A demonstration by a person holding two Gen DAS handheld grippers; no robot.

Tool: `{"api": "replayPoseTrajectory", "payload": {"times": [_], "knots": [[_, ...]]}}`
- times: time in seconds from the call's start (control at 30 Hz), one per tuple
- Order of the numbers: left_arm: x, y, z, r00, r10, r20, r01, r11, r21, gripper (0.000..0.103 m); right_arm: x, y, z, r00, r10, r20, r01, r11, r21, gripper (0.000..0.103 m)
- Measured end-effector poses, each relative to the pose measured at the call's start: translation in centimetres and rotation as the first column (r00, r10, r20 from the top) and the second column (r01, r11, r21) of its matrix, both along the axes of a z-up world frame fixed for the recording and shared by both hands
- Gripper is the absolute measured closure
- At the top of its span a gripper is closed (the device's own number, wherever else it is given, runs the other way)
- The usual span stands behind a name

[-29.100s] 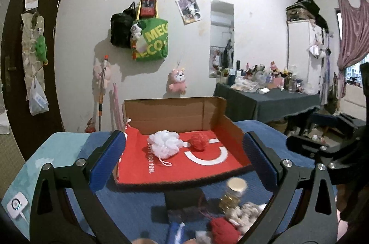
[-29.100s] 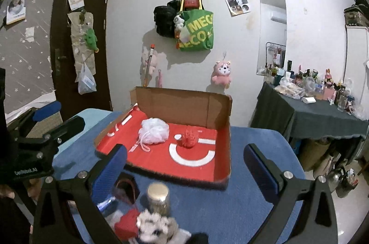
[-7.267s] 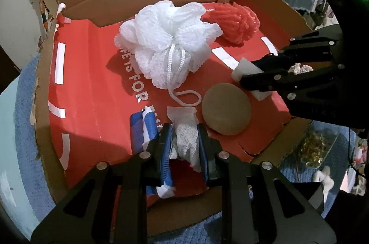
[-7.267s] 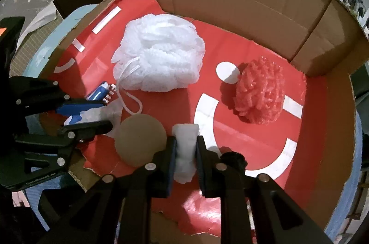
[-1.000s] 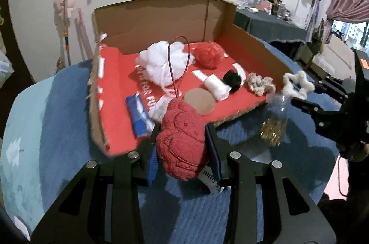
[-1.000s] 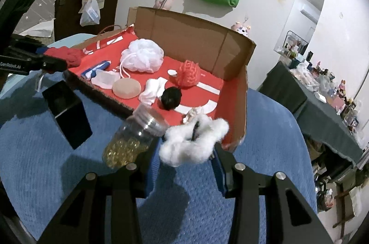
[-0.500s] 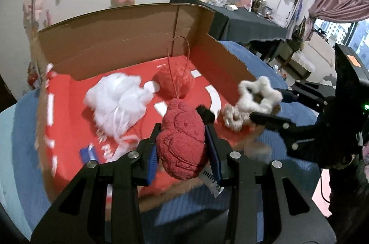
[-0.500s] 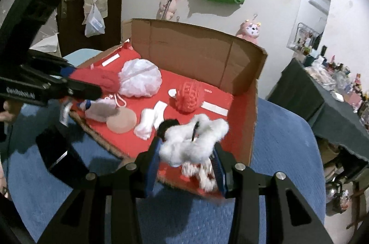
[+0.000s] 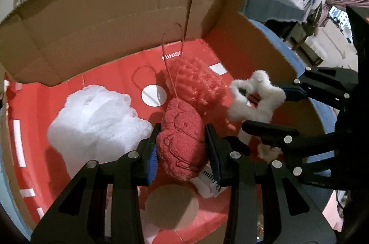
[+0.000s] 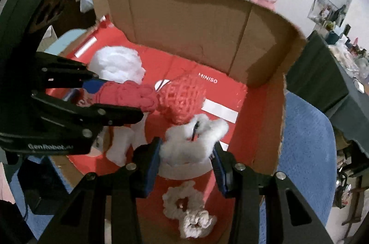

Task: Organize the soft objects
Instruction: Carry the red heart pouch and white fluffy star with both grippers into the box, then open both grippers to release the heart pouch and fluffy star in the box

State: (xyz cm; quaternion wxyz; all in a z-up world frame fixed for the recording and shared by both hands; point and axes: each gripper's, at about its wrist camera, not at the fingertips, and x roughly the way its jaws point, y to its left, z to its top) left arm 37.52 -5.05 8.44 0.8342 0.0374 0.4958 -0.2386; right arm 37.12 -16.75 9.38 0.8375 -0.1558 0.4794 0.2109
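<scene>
My left gripper (image 9: 182,147) is shut on a red plush heart (image 9: 181,140) with a thin hanging loop, held over the middle of the red-lined cardboard box (image 9: 115,13). It also shows in the right wrist view (image 10: 129,94). My right gripper (image 10: 185,151) is shut on a white fluffy star ring (image 10: 193,140), held over the box's right part; it shows in the left wrist view (image 9: 256,96). In the box lie a white mesh pouf (image 9: 92,122), a coral mesh pouf (image 9: 198,82), a tan round sponge (image 9: 171,207) and a cream scrunchie (image 10: 186,211).
The box sits on a blue cloth (image 10: 306,151). Its cardboard back wall (image 10: 189,20) stands high behind the poufs. A dark-covered table with clutter (image 10: 341,73) stands at the right. A white folded cloth (image 10: 120,145) lies in the box under the left gripper.
Both grippers have moved forward and down into the box with their objects still held. The box floor now fills both views.
</scene>
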Motion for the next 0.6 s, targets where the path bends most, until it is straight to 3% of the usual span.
{"api": "replayPoseTrajectory", "payload": {"times": [0.23,0.6], "knots": [[1.7,-0.6,-1.8,0.999,0.002,-0.053,0.0,0.999,0.036,0.068,2.3,0.9,-2.4,0.996,-0.009,-0.086,0.0,0.995,-0.103,0.058],[2.6,-1.1,-2.6,0.996,0.007,-0.087,-0.001,0.998,0.066,0.068,2.9,1.5,-3.6,0.993,-0.014,-0.119,-0.001,0.992,-0.128,0.058]]}}
